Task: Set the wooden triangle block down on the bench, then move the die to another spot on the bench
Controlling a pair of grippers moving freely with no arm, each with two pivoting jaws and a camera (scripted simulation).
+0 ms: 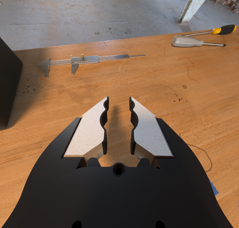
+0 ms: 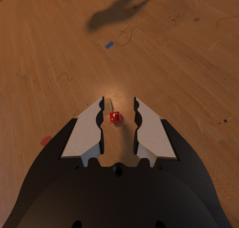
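Observation:
In the right wrist view a small red die point(image 2: 115, 117) with white pips lies on the wooden bench point(image 2: 168, 79). A pale wooden triangle block point(image 2: 108, 106) rests on the bench just beyond it, partly hidden behind my left finger. My right gripper point(image 2: 119, 99) is open and empty above them, and the die shows between the fingers. My left gripper point(image 1: 119, 99) is open and empty over bare bench point(image 1: 155, 86). Neither the die nor the block shows in the left wrist view.
A steel caliper point(image 1: 82, 61) lies near the far edge of the bench. Two screwdrivers, one pale-handled point(image 1: 187, 41) and one black and yellow point(image 1: 223, 29), lie at the far right. A black box point(image 1: 9, 82) stands at the left. A blue patch point(image 2: 109, 45) marks the bench.

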